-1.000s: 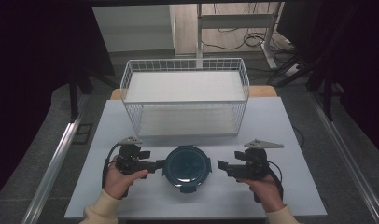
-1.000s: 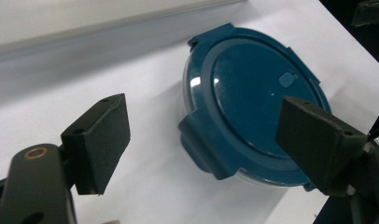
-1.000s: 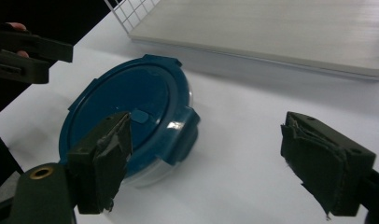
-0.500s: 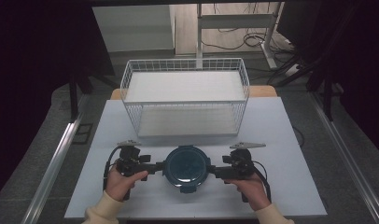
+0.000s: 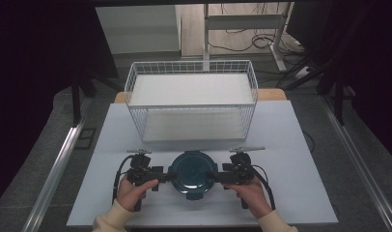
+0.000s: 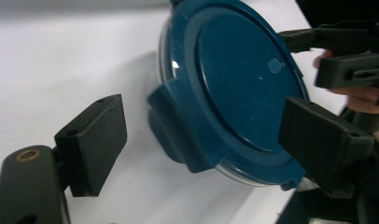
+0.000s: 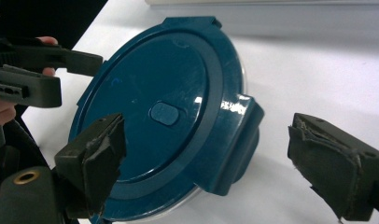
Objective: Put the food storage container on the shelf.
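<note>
A round dark-blue container (image 5: 190, 173) with a snap-on lid lies flat on the white desk (image 5: 300, 145), directly between the two grippers and near the desk's front edge. The left gripper (image 5: 166, 175) comes at it from one side with its fingers (image 6: 92, 142) spread wide: in the left gripper view one locking tab (image 6: 176, 128) of the lid sits in the gap between them, closer to neither pad in any way that touches, and the far finger overlaps the lid's rim without pressing on it, as far as the view lets one tell. The right gripper (image 5: 214, 175) faces it from the opposite side, and its fingers (image 7: 92, 158) have just been opening; they stand wide apart with the opposite locking tab (image 7: 236, 140) between them, clear of both worn pads. In the right gripper view a small oval vent button (image 7: 165, 113) sits at the lid's centre, just beyond the near finger, and the other gripper shows past the far rim of the lid. Neither gripper holds the container; it rests on the desk by itself. Beyond the fingertips of both grippers, farther back on the desk, stands a white wire basket (image 5: 191, 67), well apart from the container.
</note>
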